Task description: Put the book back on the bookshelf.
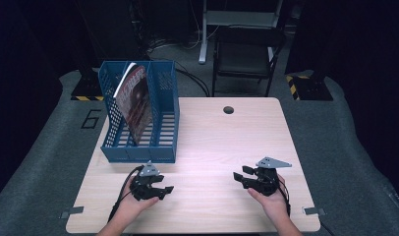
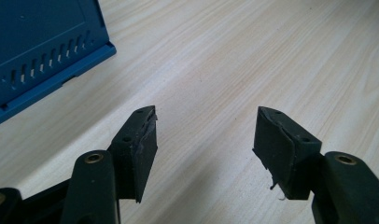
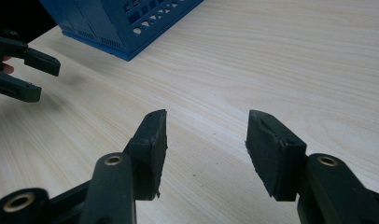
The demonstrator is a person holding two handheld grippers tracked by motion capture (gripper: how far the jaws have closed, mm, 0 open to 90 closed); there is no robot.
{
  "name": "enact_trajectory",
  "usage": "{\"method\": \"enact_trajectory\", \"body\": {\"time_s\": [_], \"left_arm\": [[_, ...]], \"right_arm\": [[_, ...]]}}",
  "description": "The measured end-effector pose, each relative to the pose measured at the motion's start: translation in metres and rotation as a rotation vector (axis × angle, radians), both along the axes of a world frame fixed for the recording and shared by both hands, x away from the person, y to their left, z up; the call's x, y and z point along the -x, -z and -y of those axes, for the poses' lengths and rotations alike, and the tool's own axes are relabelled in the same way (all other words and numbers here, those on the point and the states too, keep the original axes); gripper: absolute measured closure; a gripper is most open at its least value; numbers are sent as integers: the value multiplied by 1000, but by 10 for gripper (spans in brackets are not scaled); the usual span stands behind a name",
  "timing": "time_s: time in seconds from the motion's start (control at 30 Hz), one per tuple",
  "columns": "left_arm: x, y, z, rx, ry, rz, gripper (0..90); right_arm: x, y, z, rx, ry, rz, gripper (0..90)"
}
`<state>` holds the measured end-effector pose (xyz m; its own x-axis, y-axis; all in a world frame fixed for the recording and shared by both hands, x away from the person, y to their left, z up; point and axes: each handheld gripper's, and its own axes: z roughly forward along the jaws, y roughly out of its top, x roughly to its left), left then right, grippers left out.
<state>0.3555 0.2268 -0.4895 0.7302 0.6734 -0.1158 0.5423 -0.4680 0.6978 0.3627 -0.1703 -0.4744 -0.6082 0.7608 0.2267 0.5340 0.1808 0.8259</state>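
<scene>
Both my grippers sit low over the table (image 1: 212,147), jaws apart, nothing between them: left (image 1: 168,189) just in front of the blue rack (image 1: 163,123), right (image 1: 238,178) well clear of it. Magazine (image 1: 136,103) stands in the rack.

Light is falling from above onto the pale wood-grain table (image 1: 212,142), w/ surroundings staying very dark. High view is looking soft and grainy. Gripper views are sharper; faint shadow is lying beside the blue plastic slotted file rack (image 3: 117,23).
</scene>
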Motion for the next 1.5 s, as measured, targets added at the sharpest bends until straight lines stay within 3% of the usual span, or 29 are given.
{"method": "enact_trajectory", "body": {"time_s": [0.23, 0.33, 0.63, 0.9, 1.07, 1.27, 1.5], "left_arm": [[1, 9, 2, -42, 25, 8, 395], [2, 14, 5, -35, 32, -13, 395], [5, 19, 14, -26, 60, -11, 395], [5, 25, 23, -45, 110, -22, 395], [5, 24, 24, -58, 126, -6, 395], [5, 24, 25, -44, 129, -32, 395], [3, 25, 27, -37, 112, -33, 395]], "right_arm": [[0, 1, 1, 5, -1, -5, 478], [-1, 2, 2, 8, 5, -17, 478], [-2, 6, 1, 23, 4, -22, 478], [0, 7, 0, 30, 5, -31, 476], [-2, 9, 2, 30, 11, -41, 477], [-2, 10, 2, 27, 11, -50, 476], [-2, 11, 6, 17, 17, -44, 476]]}}
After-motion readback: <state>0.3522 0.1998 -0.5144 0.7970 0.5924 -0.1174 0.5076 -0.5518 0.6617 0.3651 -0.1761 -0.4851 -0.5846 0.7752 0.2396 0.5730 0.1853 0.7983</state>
